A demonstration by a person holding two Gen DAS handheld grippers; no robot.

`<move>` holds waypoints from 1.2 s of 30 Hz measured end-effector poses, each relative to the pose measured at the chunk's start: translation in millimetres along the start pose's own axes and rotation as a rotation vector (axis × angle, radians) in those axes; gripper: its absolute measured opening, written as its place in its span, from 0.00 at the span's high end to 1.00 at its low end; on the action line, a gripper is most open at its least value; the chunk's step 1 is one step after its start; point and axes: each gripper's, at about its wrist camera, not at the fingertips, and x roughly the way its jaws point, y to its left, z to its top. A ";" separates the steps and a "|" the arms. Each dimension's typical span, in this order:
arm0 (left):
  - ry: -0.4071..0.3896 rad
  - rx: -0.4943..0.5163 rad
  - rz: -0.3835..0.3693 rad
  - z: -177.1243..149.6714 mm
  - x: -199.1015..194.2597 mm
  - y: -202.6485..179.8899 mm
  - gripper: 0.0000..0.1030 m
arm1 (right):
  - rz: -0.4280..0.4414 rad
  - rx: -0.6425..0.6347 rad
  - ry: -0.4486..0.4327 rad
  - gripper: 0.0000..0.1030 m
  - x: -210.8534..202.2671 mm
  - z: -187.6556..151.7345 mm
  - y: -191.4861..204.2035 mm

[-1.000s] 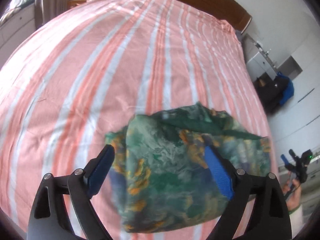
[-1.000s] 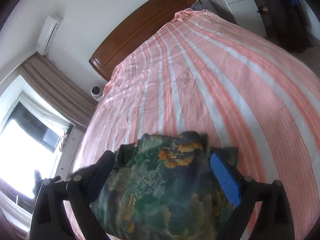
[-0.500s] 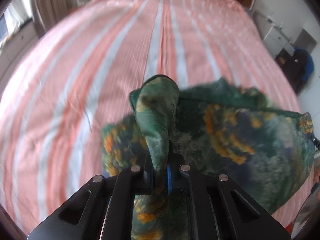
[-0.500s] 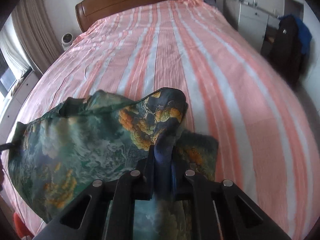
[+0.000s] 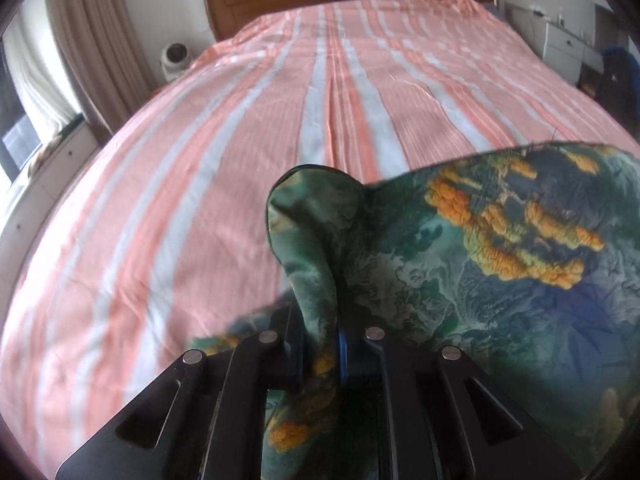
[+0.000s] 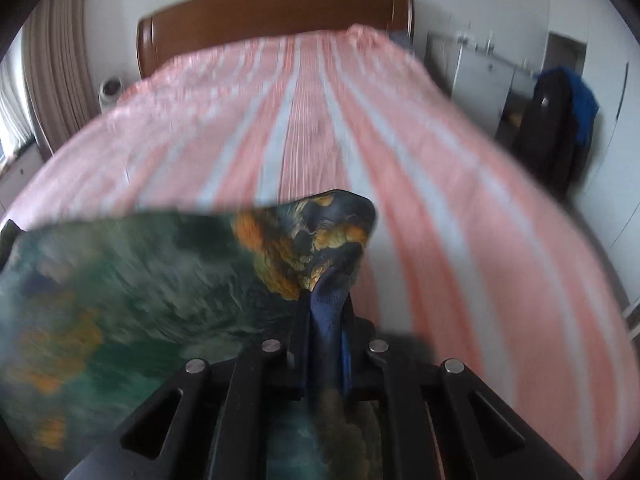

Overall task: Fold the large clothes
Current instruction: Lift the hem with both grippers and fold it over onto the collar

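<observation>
**A:** Start with the big picture: what's different from a second ago?

**B:** The bed [image 5: 200,208] with its striped pink sheet fills both views as before, but the green printed garment [image 5: 480,264] no longer lies bunched on it. It now hangs stretched between the two grippers, above the near end of the bed.

**A:** And the grippers?

**B:** A second ago both stood spread wide over the cloth. Now the left gripper [image 5: 320,344] has its jaws pressed together on a fold of the garment's left edge, and the right gripper [image 6: 326,332] is pinching the right edge the same way, a bluish bit of fabric poking up between its jaws.

**A:** So what does that mean for the folding?

**B:** I'd judge the pick-up is done. With both corners held, the next move is probably to spread it flat on the sheet. The right view is blurred, so finer detail I can't tell.
</observation>
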 end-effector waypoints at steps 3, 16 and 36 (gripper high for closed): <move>-0.032 -0.020 -0.023 -2.2 0.3 1.5 0.87 | -0.017 0.000 -0.066 0.85 6.7 -22.2 5.0; -0.045 -0.089 -0.103 -3.6 3.6 11.7 0.86 | 0.109 0.132 -0.093 0.79 9.4 -27.2 -15.2; -0.014 -0.085 -0.005 12.6 -33.4 25.3 0.32 | 0.180 0.207 -0.034 0.35 1.5 -16.1 -34.6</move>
